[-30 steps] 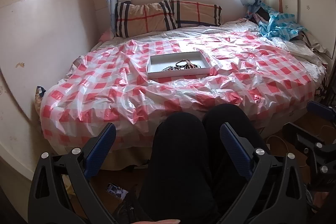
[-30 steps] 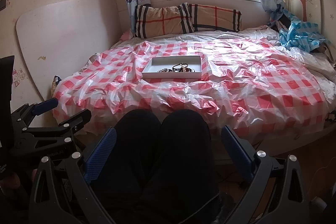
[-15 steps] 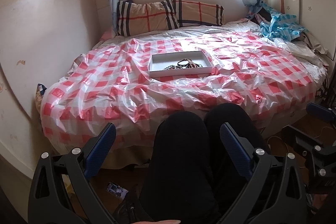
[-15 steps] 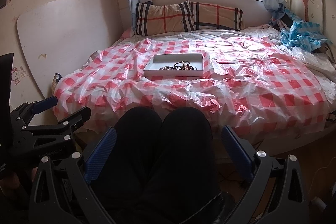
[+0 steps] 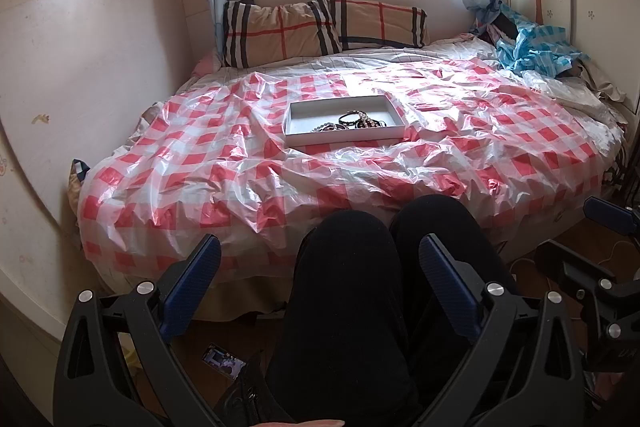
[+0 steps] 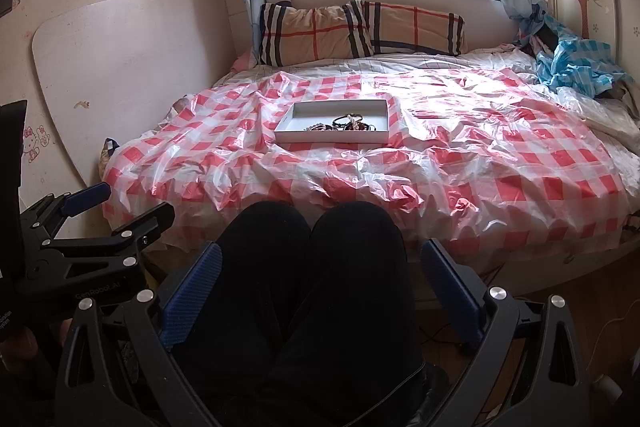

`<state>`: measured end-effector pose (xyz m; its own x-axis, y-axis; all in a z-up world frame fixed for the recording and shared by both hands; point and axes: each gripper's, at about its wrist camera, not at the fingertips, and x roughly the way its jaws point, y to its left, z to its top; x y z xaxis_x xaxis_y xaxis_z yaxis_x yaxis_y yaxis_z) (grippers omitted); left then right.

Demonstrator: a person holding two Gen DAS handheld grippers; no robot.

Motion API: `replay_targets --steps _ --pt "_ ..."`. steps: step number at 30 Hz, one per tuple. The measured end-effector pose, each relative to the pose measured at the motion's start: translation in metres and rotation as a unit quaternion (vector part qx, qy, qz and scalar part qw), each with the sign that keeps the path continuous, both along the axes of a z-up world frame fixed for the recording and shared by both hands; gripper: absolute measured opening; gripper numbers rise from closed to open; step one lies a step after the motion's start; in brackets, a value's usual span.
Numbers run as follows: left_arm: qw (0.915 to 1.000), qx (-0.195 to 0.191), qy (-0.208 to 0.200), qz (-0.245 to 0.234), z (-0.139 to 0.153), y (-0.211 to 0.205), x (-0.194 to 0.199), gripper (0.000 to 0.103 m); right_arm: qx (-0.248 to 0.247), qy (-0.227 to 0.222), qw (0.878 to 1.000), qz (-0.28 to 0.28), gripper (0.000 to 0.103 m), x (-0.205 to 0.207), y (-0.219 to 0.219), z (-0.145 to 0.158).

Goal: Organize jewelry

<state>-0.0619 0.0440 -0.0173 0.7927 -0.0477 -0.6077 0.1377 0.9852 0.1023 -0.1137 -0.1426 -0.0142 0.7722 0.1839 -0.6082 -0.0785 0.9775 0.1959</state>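
Jewelry in white tray on checkered sheet; knees between; left gripper, right gripper spread, empty.

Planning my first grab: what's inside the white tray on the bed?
The white tray holds a tangle of dark beaded bracelets near its front right. Individual pieces overlap, so the count is unclear.

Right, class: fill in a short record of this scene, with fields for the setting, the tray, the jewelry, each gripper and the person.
setting: bed under a red-and-white checked plastic sheet
tray: white tray lying on the bed, out beyond both grippers
jewelry: tangle of bracelets in the tray's near half
left gripper: open, holding nothing, over the lap
right gripper: open, holding nothing, over the lap
person: dark-trousered knees at the bed's edge
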Motion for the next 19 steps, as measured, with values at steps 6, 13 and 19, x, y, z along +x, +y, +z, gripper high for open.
replay_targets --steps 6,13,19 --pt "0.999 0.009 -0.038 0.019 -0.001 0.007 -0.009 0.095 0.002 0.003 1.0 0.003 0.095 -0.004 0.006 -0.007" --pt "0.9998 0.001 -0.02 0.008 -0.008 0.011 -0.007 0.095 0.001 0.002 1.0 0.003 0.095 -0.005 0.006 -0.007" --pt "0.9999 -0.011 -0.011 0.006 -0.005 0.006 -0.006 0.095 0.001 0.002 1.0 0.003 0.095 -0.006 0.004 -0.005"
